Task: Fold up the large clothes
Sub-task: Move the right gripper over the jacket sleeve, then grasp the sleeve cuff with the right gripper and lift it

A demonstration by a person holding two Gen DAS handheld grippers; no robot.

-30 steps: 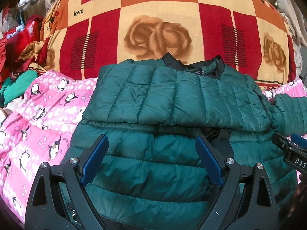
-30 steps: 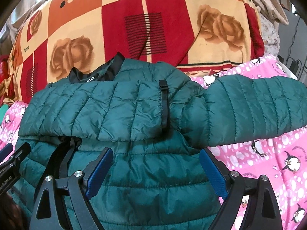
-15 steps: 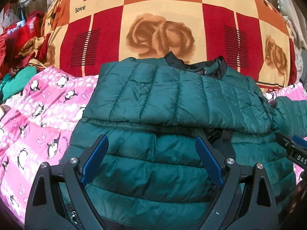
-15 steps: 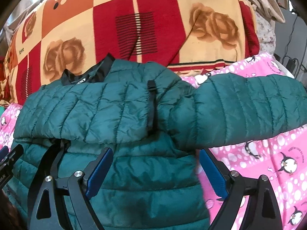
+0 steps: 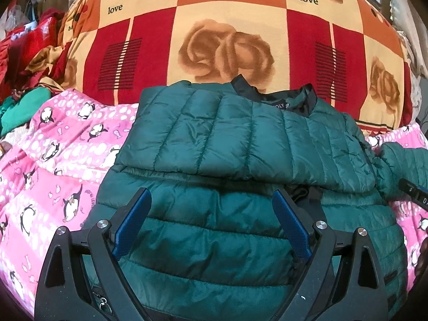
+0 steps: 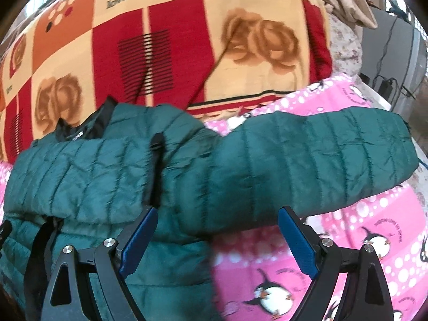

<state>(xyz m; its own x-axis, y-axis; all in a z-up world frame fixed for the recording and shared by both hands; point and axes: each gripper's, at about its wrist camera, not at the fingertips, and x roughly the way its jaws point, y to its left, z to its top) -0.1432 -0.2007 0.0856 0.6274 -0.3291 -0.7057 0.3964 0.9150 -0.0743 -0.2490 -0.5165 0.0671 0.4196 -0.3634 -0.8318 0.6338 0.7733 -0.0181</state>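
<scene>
A dark green quilted puffer jacket [image 5: 240,144] lies on a pink penguin-print blanket [image 5: 61,165], collar at the far side. One sleeve lies folded across its chest. The other sleeve [image 6: 315,160] stretches out to the right over the blanket. My left gripper [image 5: 211,214] is open and empty above the jacket's lower body. My right gripper [image 6: 216,230] is open and empty above the jacket's right edge, just below the outstretched sleeve. Its tip [image 5: 414,195] shows at the right edge of the left wrist view.
A big red, orange and cream rose-print blanket [image 5: 227,34] is heaped behind the jacket. Red and green clothes [image 5: 24,61] are piled at the far left. Cables and a grey unit [image 6: 396,61] stand at the far right.
My right gripper has moved to the right, toward the outstretched sleeve, which now shows fully. My left gripper has edged a little to the left. The jacket has not moved.
</scene>
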